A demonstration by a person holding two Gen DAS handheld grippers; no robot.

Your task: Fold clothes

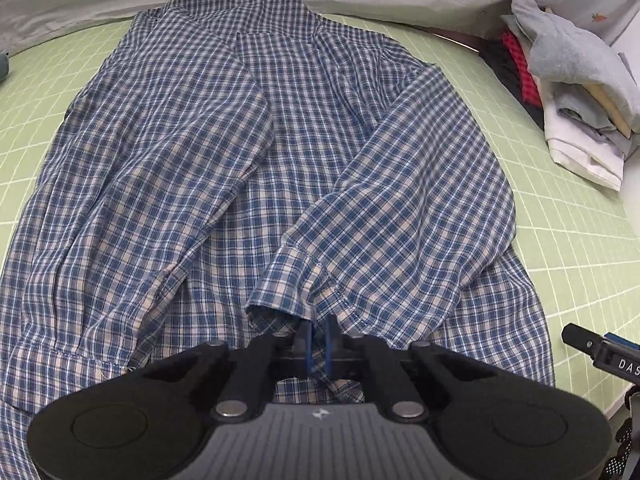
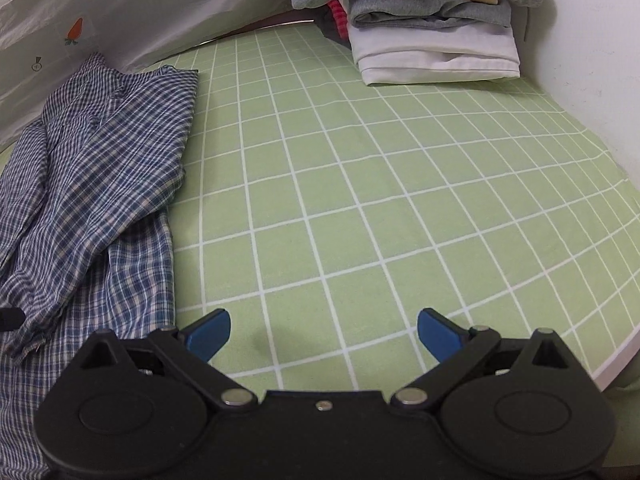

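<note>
A blue and beige checked shirt [image 1: 224, 152] lies flat on the green grid cloth [image 1: 560, 240], collar at the far end, both sleeves folded in over the body. My left gripper [image 1: 319, 338] is shut on the shirt's near hem, just below the right sleeve's cuff [image 1: 288, 284]. In the right wrist view the same shirt [image 2: 92, 184] lies at the left. My right gripper [image 2: 324, 334] hovers open over bare cloth to the right of the shirt, nothing between its blue fingers [image 2: 212, 334].
A stack of folded clothes [image 2: 432, 36], grey, yellow and white, sits at the far right corner by a white wall. A pale sheet with small prints [image 2: 100, 20] hangs along the back. The table's edge [image 2: 616, 356] runs at the near right.
</note>
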